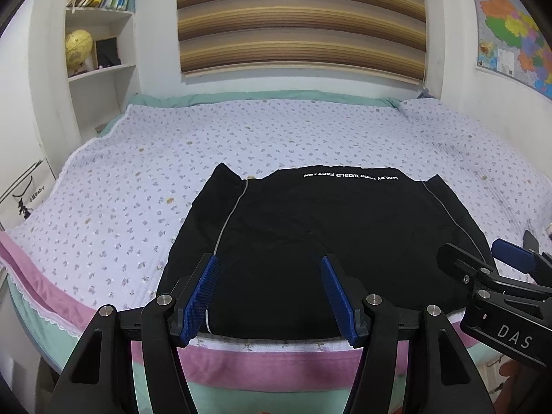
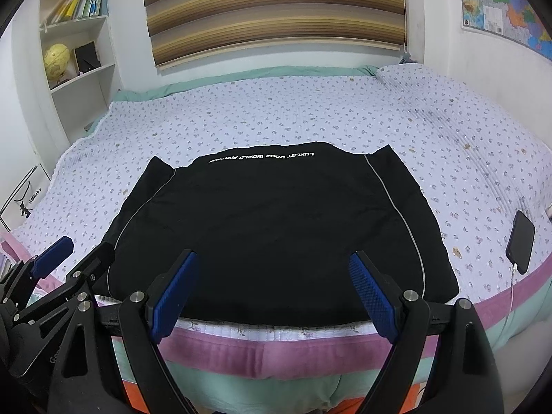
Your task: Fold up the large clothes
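Your black garment [image 1: 331,241] lies flat on the bed [image 1: 138,172], its hem at the near edge, already narrowed with both sides turned in. Your left gripper [image 1: 269,296] and right gripper [image 2: 272,296] hang over that hem, jaws spread, pinching nothing. Next, I judge, grip both near corners.

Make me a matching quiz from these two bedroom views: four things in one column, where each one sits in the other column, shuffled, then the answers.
Things:
1. black garment
2. phone
3. globe
4. map

Places:
A. on a shelf left of the blind
B. on the wall at right
C. spread flat at the near edge of the bed
D. on the bed, right of the garment, cable plugged in

Pairs: 1-C, 2-D, 3-A, 4-B
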`<state>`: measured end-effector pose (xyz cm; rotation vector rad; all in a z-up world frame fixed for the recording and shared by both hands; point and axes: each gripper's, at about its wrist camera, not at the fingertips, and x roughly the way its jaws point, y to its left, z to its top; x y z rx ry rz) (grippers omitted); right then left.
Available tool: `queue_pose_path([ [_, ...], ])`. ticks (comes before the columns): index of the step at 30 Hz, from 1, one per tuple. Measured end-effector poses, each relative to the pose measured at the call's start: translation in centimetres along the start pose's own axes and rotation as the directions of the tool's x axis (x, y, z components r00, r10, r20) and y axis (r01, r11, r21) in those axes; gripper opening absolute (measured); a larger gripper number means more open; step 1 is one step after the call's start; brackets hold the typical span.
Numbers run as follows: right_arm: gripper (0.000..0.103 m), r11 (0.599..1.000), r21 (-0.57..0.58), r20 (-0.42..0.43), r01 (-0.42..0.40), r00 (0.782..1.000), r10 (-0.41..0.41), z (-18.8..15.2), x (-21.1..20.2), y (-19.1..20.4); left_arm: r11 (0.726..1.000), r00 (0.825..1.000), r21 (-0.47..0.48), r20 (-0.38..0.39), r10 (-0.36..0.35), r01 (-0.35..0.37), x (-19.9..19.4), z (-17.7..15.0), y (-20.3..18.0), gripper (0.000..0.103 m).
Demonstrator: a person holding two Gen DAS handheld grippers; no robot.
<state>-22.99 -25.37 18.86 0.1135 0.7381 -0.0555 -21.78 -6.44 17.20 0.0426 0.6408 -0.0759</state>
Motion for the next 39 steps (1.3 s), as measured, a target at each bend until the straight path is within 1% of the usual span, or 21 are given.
queue_pose_path([
  [5,0.090,1.000,0.005,-0.007,-0.003,1.000,0.003,0.0,0.0,0.0,1.000,1.000,0.001,-0.008,-0.001,0.001,0.2,0.0,0.0,0.063],
  [9,0.090,1.000,0.010,-0.007,-0.007,1.000,0.007,0.1,-0.1,0.1,1.000,0.999,-0.008,-0.023,-0.027,0.026,0.5,0.0,0.2,0.063],
  [16,0.090,1.000,0.013,-0.017,-0.009,1.000,0.009,0.0,0.1,0.0,1.000,1.000,0.023,-0.006,0.006,-0.006,0.5,0.0,-0.1,0.063],
  [21,0.090,1.000,0.022,-0.025,-0.008,1.000,0.009,0.0,0.4,-0.4,1.000,1.000,0.024,-0.003,0.012,-0.012,0.5,0.0,-0.2,0.063],
  [25,0.090,1.000,0.022,-0.026,-0.007,1.000,0.008,0.0,0.4,-0.4,0.998,0.999,0.043,0.006,0.041,-0.041,0.5,-0.1,-0.4,0.063],
  [28,0.090,1.000,0.011,-0.025,0.004,1.000,-0.003,0.0,0.5,-0.3,0.997,0.999,0.055,0.020,0.048,-0.050,0.3,0.0,-0.6,0.063],
  [32,0.090,1.000,0.007,-0.033,-0.004,0.999,0.004,0.0,0.8,-0.6,0.998,0.999,0.050,0.020,0.043,-0.044,0.4,0.0,-0.5,0.063],
  [36,0.090,1.000,0.008,-0.034,0.000,0.999,0.001,0.0,0.8,-0.8,0.996,0.996,0.048,0.054,0.070,-0.073,0.2,0.0,-0.5,0.063],
  [39,0.090,1.000,0.012,-0.034,-0.002,0.999,0.003,0.1,0.8,-1.0,0.999,1.000,0.034,0.020,0.023,-0.023,0.5,0.2,-0.3,0.063],
])
